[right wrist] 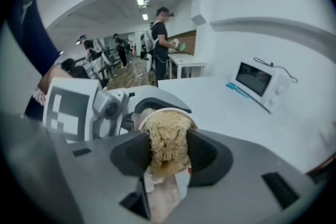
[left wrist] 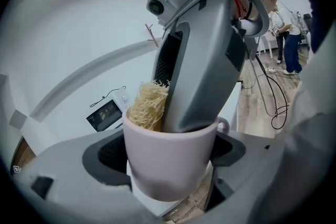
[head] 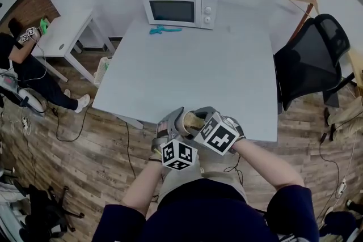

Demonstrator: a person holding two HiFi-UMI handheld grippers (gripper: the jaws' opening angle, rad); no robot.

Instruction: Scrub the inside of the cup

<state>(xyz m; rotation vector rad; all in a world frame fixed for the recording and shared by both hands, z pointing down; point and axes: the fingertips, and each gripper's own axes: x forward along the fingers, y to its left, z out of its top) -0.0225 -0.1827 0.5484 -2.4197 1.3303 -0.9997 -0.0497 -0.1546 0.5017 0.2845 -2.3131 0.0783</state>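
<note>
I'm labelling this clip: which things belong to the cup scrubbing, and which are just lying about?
In use:
cup, held by left gripper
fibre scrubber, held by right gripper, pushed into the cup

Lying about:
microwave
teal item before it
black chair

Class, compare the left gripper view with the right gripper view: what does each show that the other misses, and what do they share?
Only the left gripper view shows the cup's pink outer wall and handle, clamped by the left gripper, with the right gripper reaching in from above. Only the right gripper view shows a blue tool beside the microwave, and people standing near a side table. Both show the scrubber in the cup and the microwave.
</note>
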